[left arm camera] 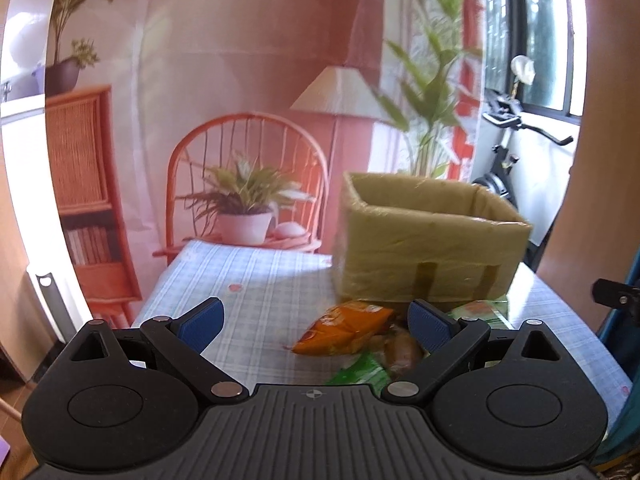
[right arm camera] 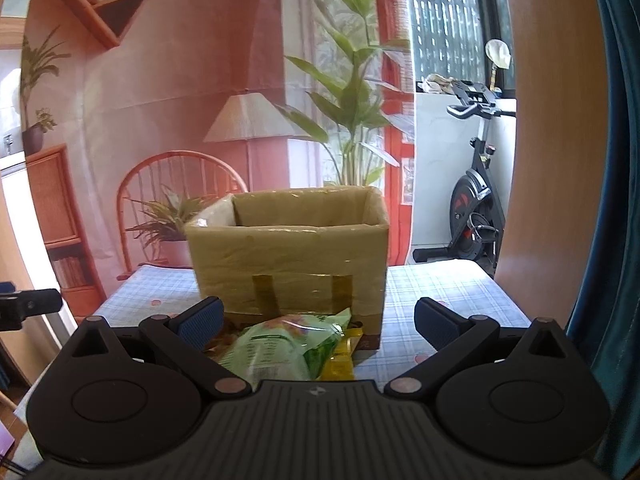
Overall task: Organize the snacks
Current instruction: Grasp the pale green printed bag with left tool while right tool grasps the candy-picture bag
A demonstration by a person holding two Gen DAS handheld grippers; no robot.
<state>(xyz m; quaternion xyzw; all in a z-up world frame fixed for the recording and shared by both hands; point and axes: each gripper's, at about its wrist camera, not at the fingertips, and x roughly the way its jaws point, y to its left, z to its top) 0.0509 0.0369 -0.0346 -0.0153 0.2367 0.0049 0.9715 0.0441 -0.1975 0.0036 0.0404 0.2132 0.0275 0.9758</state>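
Over on the far left a printed backdrop (left arm camera: pixel 240 80) of a rattan chair, a lamp and potted plants hangs behind the table (left arm camera: pixel 248 280), which wears a pale blue checked cloth. The left gripper (left arm camera: pixel 316 326) hovers low over that cloth with its 2 blue-padded fingers (left arm camera: pixel 202 324) spread wide, holding nothing. Between them lies an orange snack packet (left arm camera: pixel 344 330), flat on the cloth; just to its right a brownish wrapped snack (left arm camera: pixel 402 350) sits close against the right finger, and a green wrapper (left arm camera: pixel 360 372) pokes out nearest the gripper body.

Behind this little heap stands the cardboard box (left arm camera: pixel 424 252), open-topped, taped along its front, set toward the right half of the table. It blocks the view of anything behind it.

The right gripper (right arm camera: pixel 318 320) faces the box (right arm camera: pixel 288 256) almost square on, its fingers (right arm camera: pixel 200 322) likewise wide apart and empty. A green snack bag (right arm camera: pixel 280 346) lies between them, just in front of the box wall, with a yellow packet (right arm camera: pixel 344 354) tucked against its right side.

Farther right, past the table edge, an exercise bike (right arm camera: pixel 472 196) stands by the window, and a teal curtain (right arm camera: pixel 616 200) hangs at the far right.
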